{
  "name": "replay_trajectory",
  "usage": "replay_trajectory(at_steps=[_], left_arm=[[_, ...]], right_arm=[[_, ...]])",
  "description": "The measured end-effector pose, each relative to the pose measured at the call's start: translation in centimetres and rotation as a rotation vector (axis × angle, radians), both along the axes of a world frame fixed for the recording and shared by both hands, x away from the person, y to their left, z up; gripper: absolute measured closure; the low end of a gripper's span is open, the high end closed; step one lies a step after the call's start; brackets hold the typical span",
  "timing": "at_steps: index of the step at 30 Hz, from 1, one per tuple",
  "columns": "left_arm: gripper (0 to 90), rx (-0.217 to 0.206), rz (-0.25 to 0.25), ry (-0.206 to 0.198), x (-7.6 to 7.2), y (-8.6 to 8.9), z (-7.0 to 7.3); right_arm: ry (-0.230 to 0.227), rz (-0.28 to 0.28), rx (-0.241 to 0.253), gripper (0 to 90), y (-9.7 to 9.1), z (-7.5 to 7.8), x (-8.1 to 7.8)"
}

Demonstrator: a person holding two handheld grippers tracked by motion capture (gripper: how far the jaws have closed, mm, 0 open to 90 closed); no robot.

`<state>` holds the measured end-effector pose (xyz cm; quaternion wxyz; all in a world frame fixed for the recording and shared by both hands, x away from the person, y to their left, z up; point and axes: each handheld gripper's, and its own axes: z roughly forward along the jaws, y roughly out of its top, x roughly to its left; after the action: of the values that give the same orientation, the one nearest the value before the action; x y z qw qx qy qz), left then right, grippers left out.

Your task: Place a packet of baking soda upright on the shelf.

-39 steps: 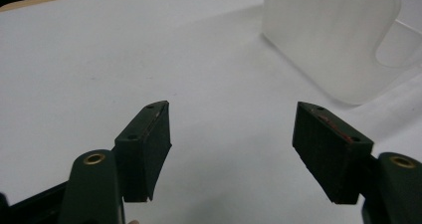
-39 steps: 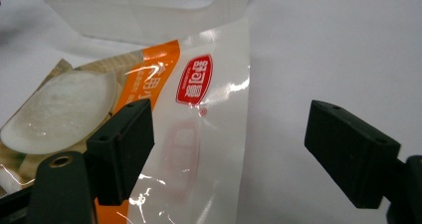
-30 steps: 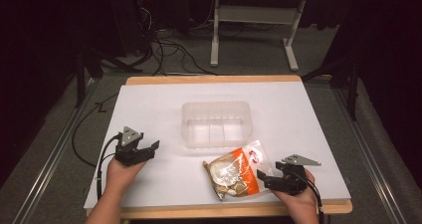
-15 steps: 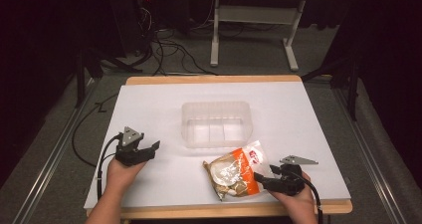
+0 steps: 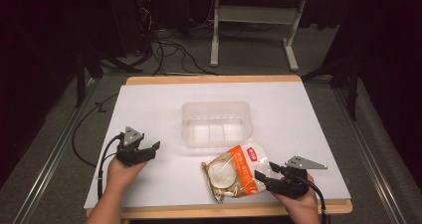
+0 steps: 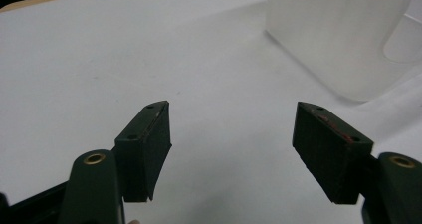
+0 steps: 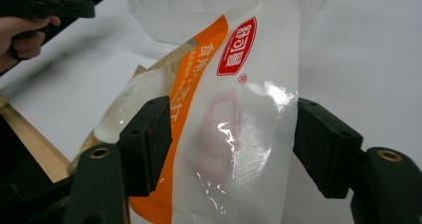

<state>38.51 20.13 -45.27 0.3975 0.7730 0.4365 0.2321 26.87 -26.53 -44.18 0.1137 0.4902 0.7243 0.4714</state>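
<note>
The right claw (image 5: 263, 176) has been closing around the packet's (image 5: 234, 173) near end, pads not yet pressing; the packet lies on the desk (image 5: 159, 99) before the tub (image 5: 217, 123). A grip looks imminent. The left claw (image 5: 144, 152) gapes empty.

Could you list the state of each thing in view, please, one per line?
Bag: sealed, lying flat on the table, one end between the right gripper's jaws.
Tub: upright, lidless, empty.
Left gripper: open, nothing between its jaws, aimed toward the tub.
Right gripper: jaws have just been closing around the bag's end; the pads do not look pressed on it yet.
Table: white top, bare apart from these.
</note>
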Motion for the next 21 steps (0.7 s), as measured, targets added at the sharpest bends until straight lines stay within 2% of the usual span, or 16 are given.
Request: replay_trajectory(at_steps=[2,4,8,11,12,13,16,21], left_arm=[[31.7,-0.002,0.003,0.002,0.0,0.0,0.0],[31.6,-0.001,0.001,0.001,0.0,0.0,0.0],[31.7,0.001,-0.005,0.001,-0.1,-0.1,0.0],[31.6,0.001,-0.005,-0.001,-0.2,-0.1,0.0],[31.6,0.003,-0.005,-0.001,-0.2,-0.1,0.0],[31.6,0.004,-0.005,-0.001,-0.1,-0.1,0.0],[31.7,0.005,-0.007,0.001,-0.2,-0.2,0.0],[31.7,0.010,-0.007,0.002,-0.1,-0.3,-0.1]], right_arm=[[-0.009,0.003,0.003,37.0,0.0,0.1,-0.1],[-0.048,0.009,0.010,44.2,0.1,0.7,-0.5],[-0.082,0.022,0.032,49.0,0.1,1.2,-0.9],[-0.101,0.030,0.027,50.5,0.4,1.4,-1.3],[-0.122,0.046,0.022,51.6,0.7,1.6,-1.6],[-0.122,0.046,0.022,51.6,0.7,1.6,-1.6],[-0.159,0.074,0.030,54.8,1.4,2.1,-2.1],[-0.180,0.099,0.036,57.5,2.2,2.3,-2.5]])
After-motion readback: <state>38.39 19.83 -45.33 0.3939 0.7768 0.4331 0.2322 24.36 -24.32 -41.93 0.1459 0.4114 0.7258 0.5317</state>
